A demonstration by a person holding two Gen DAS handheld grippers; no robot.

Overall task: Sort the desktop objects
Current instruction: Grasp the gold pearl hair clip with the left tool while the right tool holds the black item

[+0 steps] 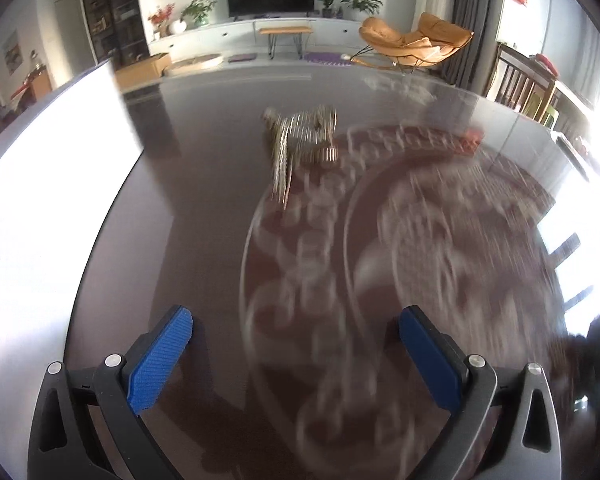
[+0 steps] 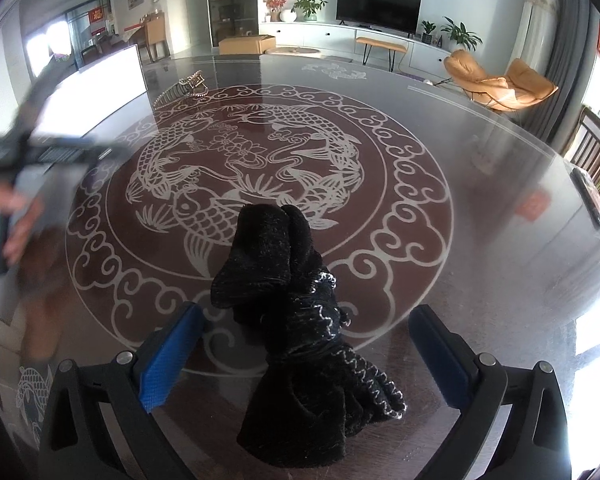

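A bundle of black knitted cloth (image 2: 292, 300) with pale stitching lies on the dark glass table (image 2: 480, 152), over its white fish pattern. My right gripper (image 2: 306, 312) is open around it, and both blue pads stand well apart from the cloth. My left gripper (image 1: 296, 316) is open and empty above the table, in a blurred view. It also shows as a blur at the left edge of the right wrist view, the left gripper (image 2: 24, 152) held by a hand (image 2: 20, 220). A golden beaded item (image 1: 300, 136) lies far ahead of it, also seen as the golden item (image 2: 188, 84).
A bright white board (image 1: 40, 200) lies along the table's left side, also visible as the white board (image 2: 100, 76). Wooden chairs (image 2: 596, 160) stand at the right edge. Beyond the table are an orange lounge chair (image 2: 496, 80) and a TV (image 2: 378, 0).
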